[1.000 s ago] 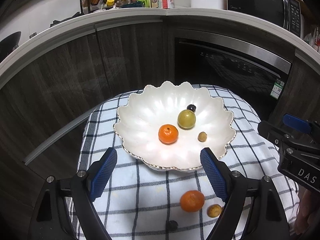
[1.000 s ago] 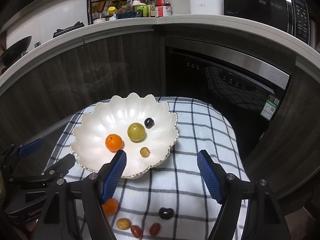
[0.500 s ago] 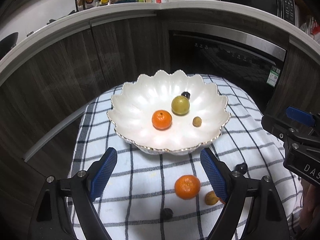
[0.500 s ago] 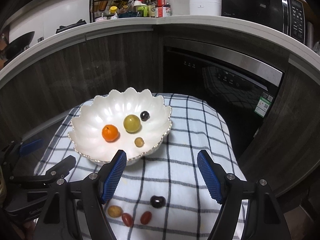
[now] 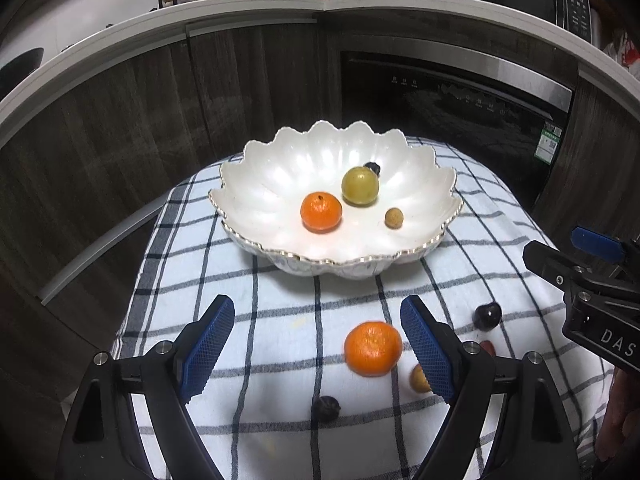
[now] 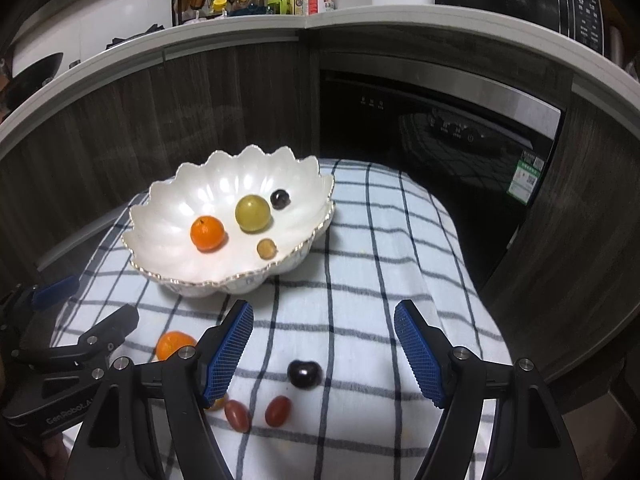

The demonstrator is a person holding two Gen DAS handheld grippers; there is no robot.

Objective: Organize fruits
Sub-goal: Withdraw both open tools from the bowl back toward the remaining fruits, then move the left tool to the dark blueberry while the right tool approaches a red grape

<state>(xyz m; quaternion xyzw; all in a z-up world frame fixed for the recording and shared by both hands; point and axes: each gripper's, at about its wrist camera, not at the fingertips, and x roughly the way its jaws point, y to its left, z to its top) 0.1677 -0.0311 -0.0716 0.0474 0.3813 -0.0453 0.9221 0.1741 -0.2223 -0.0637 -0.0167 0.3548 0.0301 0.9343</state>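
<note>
Step in hand is pickup approach: left gripper point(image 5: 318, 342) and right gripper point(image 6: 324, 352), jaws wide and empty, hover above loose fruit on the cloth point(image 6: 360, 280) near the bowl point(image 6: 160, 204); next, lower over the tangerine point(image 5: 373, 348)

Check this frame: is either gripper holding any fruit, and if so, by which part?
Nothing is held. The left gripper and right gripper are both open above the cloth, with nothing between their fingers.
</note>
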